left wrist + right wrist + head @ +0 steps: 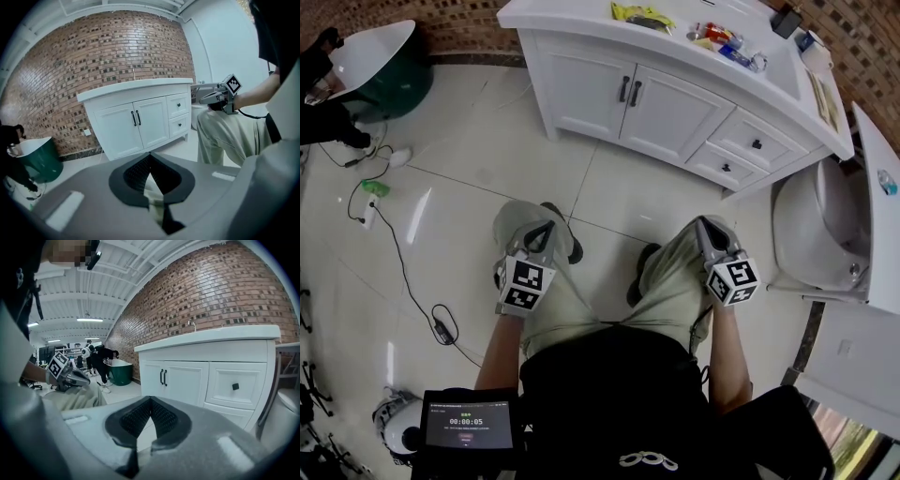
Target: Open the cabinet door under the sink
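Observation:
The white vanity cabinet (675, 103) stands against the brick wall, and its two doors (628, 98) under the sink are closed. Their black handles (629, 91) meet at the middle seam. My left gripper (546, 231) hovers over the person's left knee and my right gripper (704, 225) over the right knee, both well short of the cabinet. In the left gripper view the doors (133, 125) lie ahead and the gripper (150, 157) is shut on nothing. In the right gripper view the doors (169, 380) are closer, and that gripper (150, 400) is also shut and empty.
Two drawers (741, 155) sit right of the doors, with a white toilet (820, 225) beside the vanity. Small items (722, 42) lie on the countertop. A green tub (389, 70), a person in black (323, 112) and a floor cable (403, 272) are at the left.

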